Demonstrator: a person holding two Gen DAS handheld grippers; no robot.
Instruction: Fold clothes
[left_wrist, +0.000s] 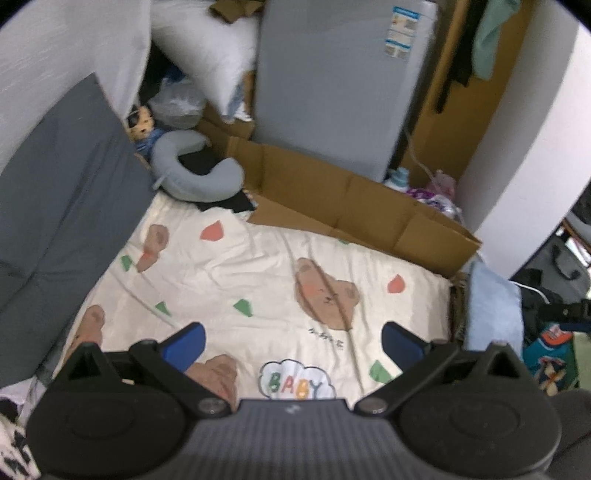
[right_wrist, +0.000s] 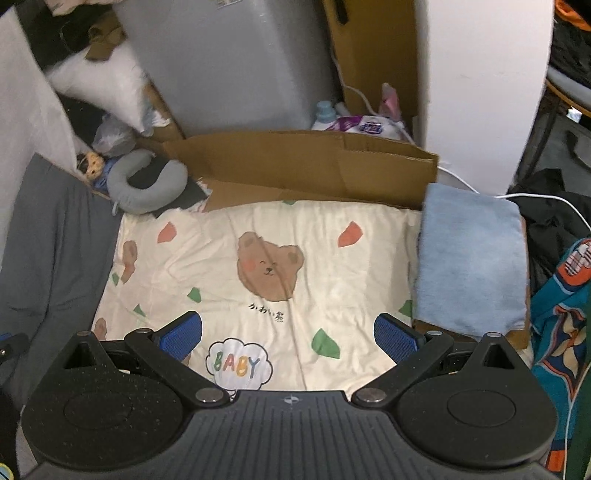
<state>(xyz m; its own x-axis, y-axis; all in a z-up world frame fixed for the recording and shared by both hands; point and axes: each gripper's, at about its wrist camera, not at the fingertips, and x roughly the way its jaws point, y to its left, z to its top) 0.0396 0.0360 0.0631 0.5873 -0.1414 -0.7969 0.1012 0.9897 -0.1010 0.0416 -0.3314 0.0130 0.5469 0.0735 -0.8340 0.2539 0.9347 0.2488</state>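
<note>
A cream sheet printed with bears (left_wrist: 258, 273) (right_wrist: 258, 266) covers the work surface. A dark grey garment (left_wrist: 62, 206) (right_wrist: 55, 251) lies spread along its left side. A folded light blue cloth (right_wrist: 472, 258) (left_wrist: 491, 306) rests at the sheet's right edge. My left gripper (left_wrist: 293, 341) hovers open above the near part of the sheet, nothing between its blue pads. My right gripper (right_wrist: 288, 336) is also open and empty over the sheet, with the blue cloth just to its right.
A flattened cardboard box (left_wrist: 343, 206) (right_wrist: 306, 166) and a grey neck pillow (left_wrist: 192, 170) (right_wrist: 147, 184) border the far edge. Behind stand a grey appliance (left_wrist: 340, 81), a white pillow (right_wrist: 103, 81) and a small doll (left_wrist: 142, 129). Patterned teal fabric (right_wrist: 561, 325) and dark bags crowd the right.
</note>
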